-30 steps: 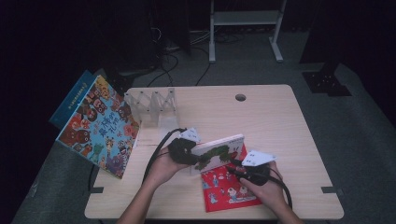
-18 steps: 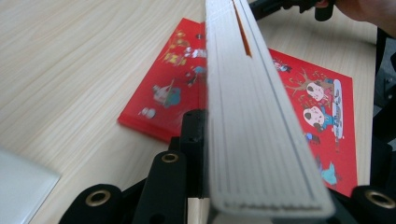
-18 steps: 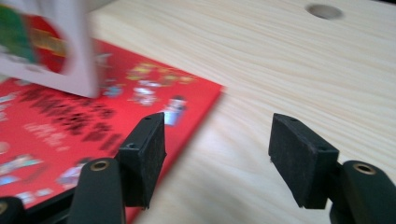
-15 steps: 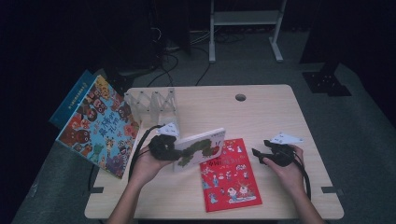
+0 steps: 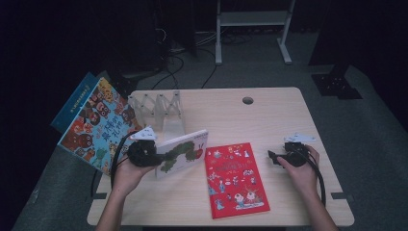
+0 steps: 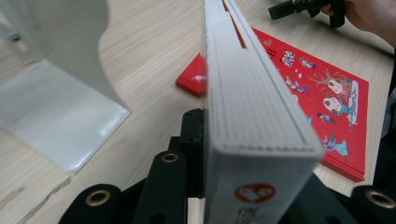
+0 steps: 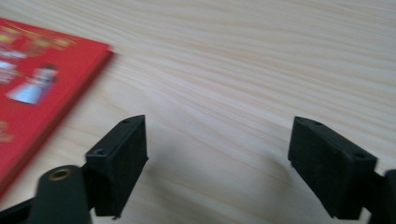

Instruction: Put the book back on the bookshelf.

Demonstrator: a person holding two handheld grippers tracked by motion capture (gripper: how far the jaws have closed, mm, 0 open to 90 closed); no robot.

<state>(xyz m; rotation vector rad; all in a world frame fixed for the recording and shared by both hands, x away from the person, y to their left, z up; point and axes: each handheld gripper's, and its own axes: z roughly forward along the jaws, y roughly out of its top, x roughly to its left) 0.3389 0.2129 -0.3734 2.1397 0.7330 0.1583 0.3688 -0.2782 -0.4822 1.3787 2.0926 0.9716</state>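
While the left claw (image 5: 153,156) pinches the white caterpillar book (image 5: 183,153) by its spine end, holding it tilted on edge above the tabletop (image 5: 269,115), the right claw (image 5: 272,157) hovers just right of the red book (image 5: 235,179), its jaws having just been opening and now spread wide with nothing between them. That red book lies flat near the front edge of the tabletop, apart from the right claw. Seen from the left gripper view, the white book's thick pages (image 6: 252,116) run away from the jaws, with a clear folding rack (image 5: 159,108) behind.
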